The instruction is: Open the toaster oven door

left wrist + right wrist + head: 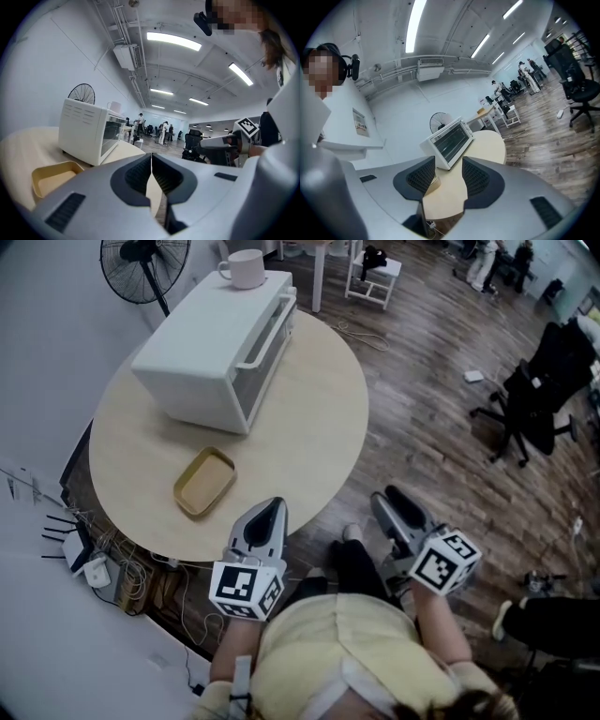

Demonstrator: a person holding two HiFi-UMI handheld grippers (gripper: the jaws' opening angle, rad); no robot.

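A white toaster oven point(211, 348) stands at the far side of the round wooden table point(319, 437); its glass door point(265, 362) is closed, with the bar handle point(269, 329) along the top edge. Both grippers hang at the table's near edge, well short of the oven. My left gripper point(272, 509) is shut and empty, its pads point(140, 176) touching. My right gripper point(391, 498) is open and holds nothing. In the right gripper view the oven point(450, 140) shows through the gap between the right gripper's point(449, 176) pads. In the left gripper view the oven point(89, 131) stands ahead to the left.
A white mug point(244, 268) sits on top of the oven. A shallow tan tray point(204, 482) lies on the table in front of it. A floor fan point(145, 263) stands behind the table, cables and a router point(84, 559) lie at its left, and a black office chair point(539, 381) stands at the right.
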